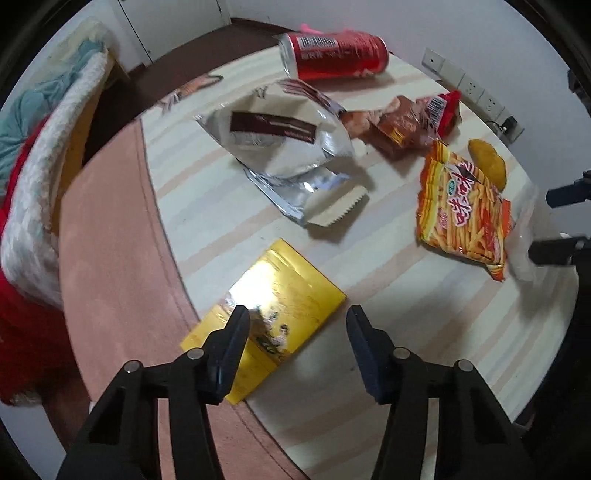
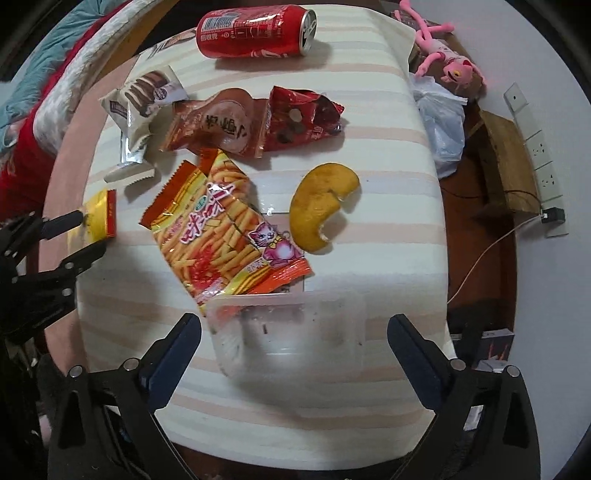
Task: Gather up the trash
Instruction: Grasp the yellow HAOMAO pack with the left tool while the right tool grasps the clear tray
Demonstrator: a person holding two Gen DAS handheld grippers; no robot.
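Trash lies on a striped table (image 2: pixel 369 122). My left gripper (image 1: pixel 297 321) is open over a flat yellow packet (image 1: pixel 280 295), its left finger above the packet. My right gripper (image 2: pixel 293 328) is open wide around a clear plastic tray (image 2: pixel 291 339). An orange fries snack bag (image 2: pixel 225 225) (image 1: pixel 461 210), a yellow fruit peel (image 2: pixel 317 203) (image 1: pixel 487 162), a silver-white wrapper (image 1: pixel 284 136) (image 2: pixel 144 107), brown and red wrappers (image 2: pixel 255 122) (image 1: pixel 410 122) and a red can (image 2: pixel 255 31) (image 1: pixel 332 55) lie beyond. The left gripper also shows in the right wrist view (image 2: pixel 83 232).
A white plastic bag (image 2: pixel 439 125) and a pink plush toy (image 2: pixel 447 62) sit past the table's right edge. Wall sockets (image 2: pixel 535 155) and a cable are on the right. A red and white garment (image 1: pixel 33 177) lies left of the table.
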